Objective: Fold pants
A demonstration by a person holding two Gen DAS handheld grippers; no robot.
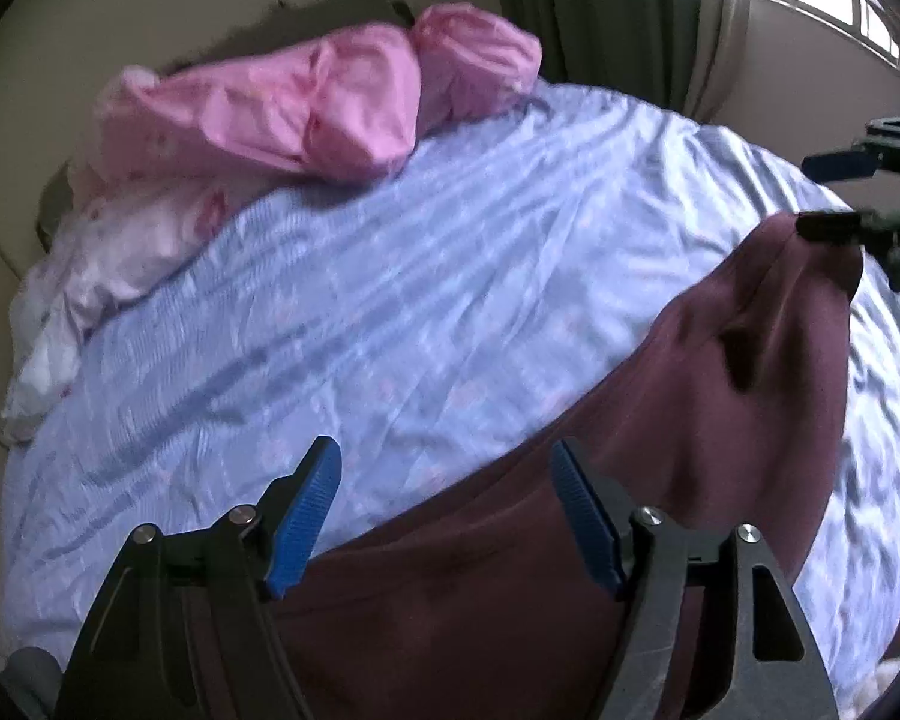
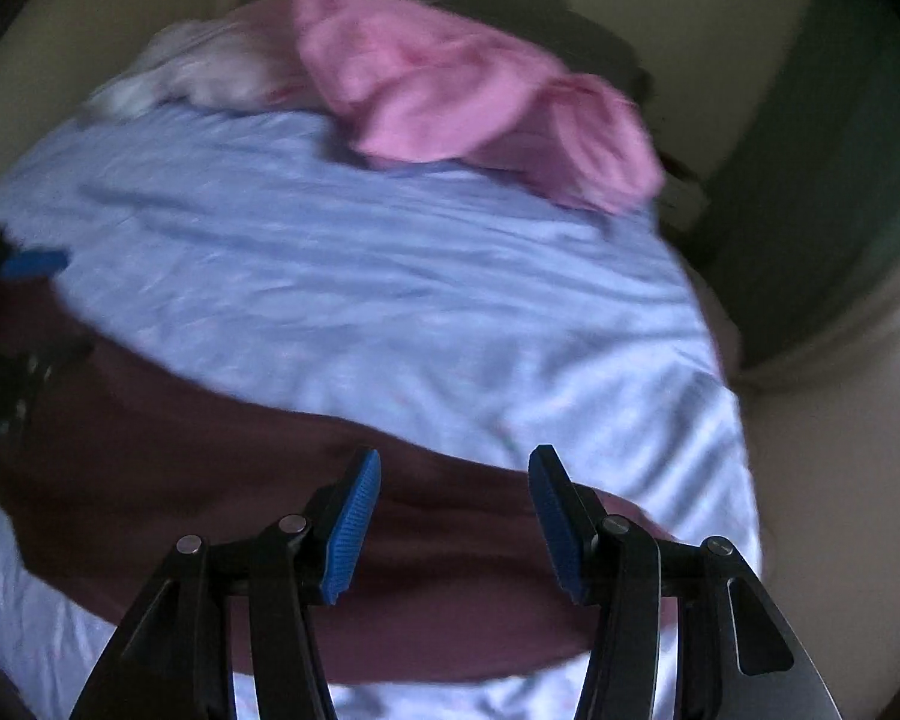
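With both your left gripper point(image 1: 444, 516) and right gripper point(image 2: 453, 525) spread and empty, the maroon pants point(image 1: 510, 570) at six o'clock on the bed point(image 1: 390, 300) look partly folded, with more folds left.

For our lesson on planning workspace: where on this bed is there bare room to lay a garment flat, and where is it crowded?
The widest free patch is the wrinkled pale blue bedsheet, bordered by the pink bedding heap at the far end and the dark maroon pants nearer the grippers. Crowded: the far end under the pink heap, and the near edge under the pants.
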